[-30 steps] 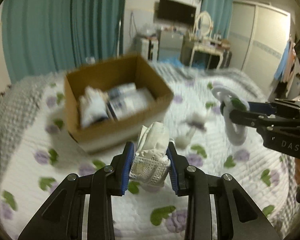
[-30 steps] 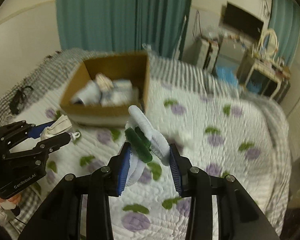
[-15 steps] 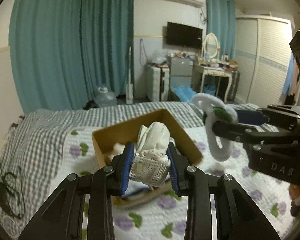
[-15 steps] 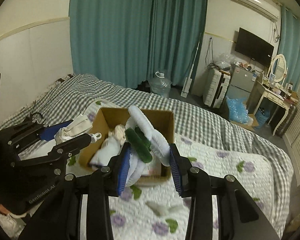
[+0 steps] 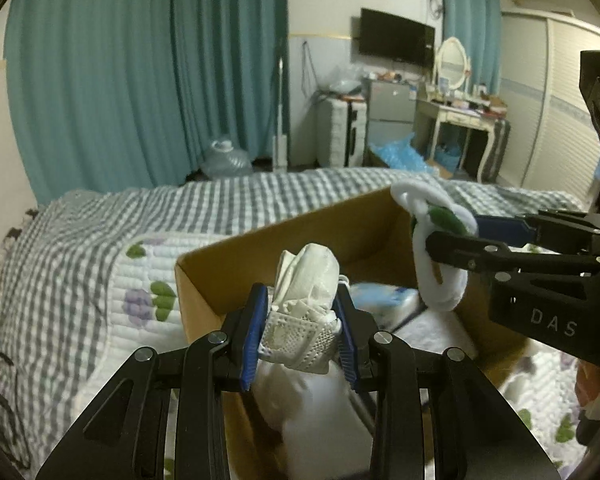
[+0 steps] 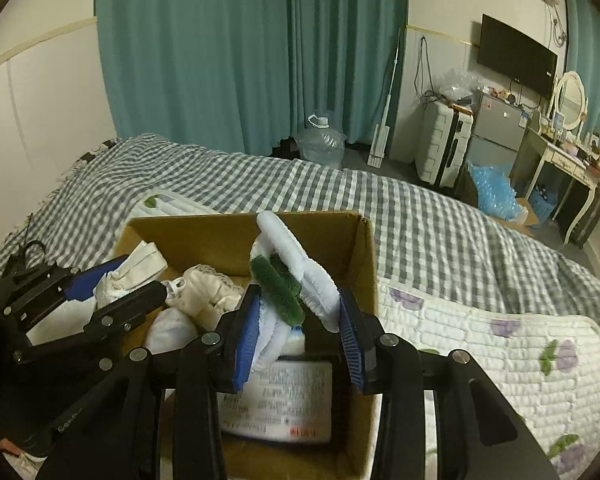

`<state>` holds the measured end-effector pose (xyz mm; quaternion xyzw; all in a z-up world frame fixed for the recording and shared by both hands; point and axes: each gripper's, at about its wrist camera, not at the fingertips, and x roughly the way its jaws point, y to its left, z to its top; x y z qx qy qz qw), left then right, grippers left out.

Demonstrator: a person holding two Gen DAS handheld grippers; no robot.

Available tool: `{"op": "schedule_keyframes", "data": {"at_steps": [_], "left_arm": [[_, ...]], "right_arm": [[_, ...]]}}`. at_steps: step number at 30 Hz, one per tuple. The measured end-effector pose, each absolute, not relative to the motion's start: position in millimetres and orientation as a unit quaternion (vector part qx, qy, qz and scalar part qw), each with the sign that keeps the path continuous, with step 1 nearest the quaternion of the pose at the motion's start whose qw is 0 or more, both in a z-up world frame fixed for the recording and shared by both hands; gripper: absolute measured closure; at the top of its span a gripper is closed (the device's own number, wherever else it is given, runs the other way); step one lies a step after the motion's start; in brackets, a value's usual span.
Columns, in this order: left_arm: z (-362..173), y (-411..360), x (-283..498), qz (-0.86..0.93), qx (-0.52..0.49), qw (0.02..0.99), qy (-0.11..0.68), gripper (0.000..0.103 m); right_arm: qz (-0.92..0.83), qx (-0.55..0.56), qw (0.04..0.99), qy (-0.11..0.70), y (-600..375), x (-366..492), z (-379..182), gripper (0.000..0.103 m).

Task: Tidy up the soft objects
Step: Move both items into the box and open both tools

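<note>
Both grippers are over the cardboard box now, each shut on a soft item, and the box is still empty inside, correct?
Not empty. The right wrist view shows the cardboard box already holding cream fabric bundles and a printed white packet. The rest stands: the left gripper is shut on a white mesh cloth bundle and the right gripper on a white and green plush piece, both over the box.

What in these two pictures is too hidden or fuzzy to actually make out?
- Box floor, left view: hidden behind the left gripper and its white bundle.
- Print on the packet, right view: too small and blurred to read.
- Box near wall, right view: covered by the right gripper.
- Fluffy white-and-green item: what it is stays unclear in both views.
- Dresser clutter: too small.
</note>
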<state>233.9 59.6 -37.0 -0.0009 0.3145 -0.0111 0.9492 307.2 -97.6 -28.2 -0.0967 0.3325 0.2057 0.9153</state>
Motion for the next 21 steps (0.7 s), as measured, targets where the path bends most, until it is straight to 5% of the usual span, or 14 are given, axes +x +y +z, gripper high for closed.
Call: {"op": "schedule_keyframes", "data": {"at_steps": [12,14,16,21], "left_arm": [[-32,56,232,-0.009,0.017,0.95,0.311,0.067],[-27,54,229,-0.005,0.022,0.952,0.306,0.04],[-20,53,223,0.001,0.022,0.954,0.3,0.026],[8,44,199,0.013,0.052,0.962,0.269,0.025]], "right_arm": [[0.189,-0.083,0.924,0.321,-91,312,-26,0.047],[0.18,-0.084,0.929,0.312,-93,306,-15,0.037],[0.169,-0.077,0.935,0.303,-97,299,-1,0.023],[0.15,-0.062,0.947,0.276,-111,273,37,0.014]]}}
